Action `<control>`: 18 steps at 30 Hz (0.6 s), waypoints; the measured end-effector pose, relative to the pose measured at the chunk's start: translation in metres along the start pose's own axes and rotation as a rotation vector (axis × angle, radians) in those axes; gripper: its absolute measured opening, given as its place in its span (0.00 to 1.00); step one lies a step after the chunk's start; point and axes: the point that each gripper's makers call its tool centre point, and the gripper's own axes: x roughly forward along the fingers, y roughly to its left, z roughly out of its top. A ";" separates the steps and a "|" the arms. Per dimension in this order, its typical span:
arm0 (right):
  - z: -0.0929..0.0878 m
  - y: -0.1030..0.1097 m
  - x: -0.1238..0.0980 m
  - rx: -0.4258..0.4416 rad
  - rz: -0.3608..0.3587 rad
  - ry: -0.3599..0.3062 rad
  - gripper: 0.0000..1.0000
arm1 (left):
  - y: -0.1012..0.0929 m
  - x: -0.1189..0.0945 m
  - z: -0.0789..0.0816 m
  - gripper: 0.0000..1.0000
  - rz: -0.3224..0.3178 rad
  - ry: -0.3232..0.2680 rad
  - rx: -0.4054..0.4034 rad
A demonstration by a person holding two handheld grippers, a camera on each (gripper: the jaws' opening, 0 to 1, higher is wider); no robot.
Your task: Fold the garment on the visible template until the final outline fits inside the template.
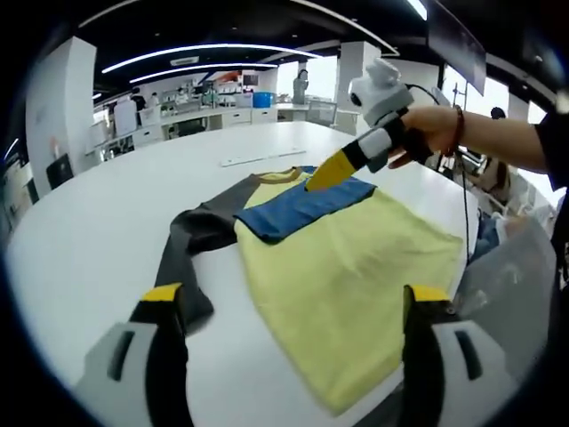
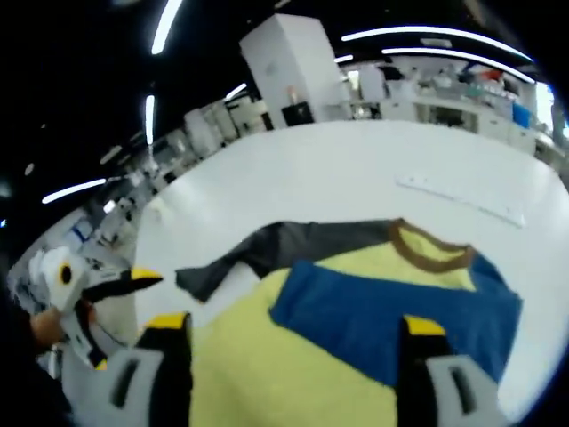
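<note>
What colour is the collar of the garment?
Brown collar on the garment, clearest in the right gripper view.

A round white table (image 1: 98,231) holds a long-sleeved shirt (image 1: 342,267) lying flat. Its body is pale yellow, with a blue sleeve (image 1: 298,206) folded across the chest and a dark grey sleeve (image 1: 191,245) stretched out away from the body over the table. The collar (image 1: 280,176) is brown. The left gripper (image 1: 289,307) hovers above the shirt's near hem with its yellow-tipped jaws set wide apart, holding nothing. Beyond the collar, a hand (image 1: 431,132) holds the right gripper (image 1: 333,174), its yellow tips together at the blue sleeve's far edge.
</note>
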 end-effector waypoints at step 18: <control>-0.043 -0.079 -0.056 0.095 -0.143 -0.005 0.97 | -0.002 0.000 0.009 0.99 -0.005 -0.007 0.018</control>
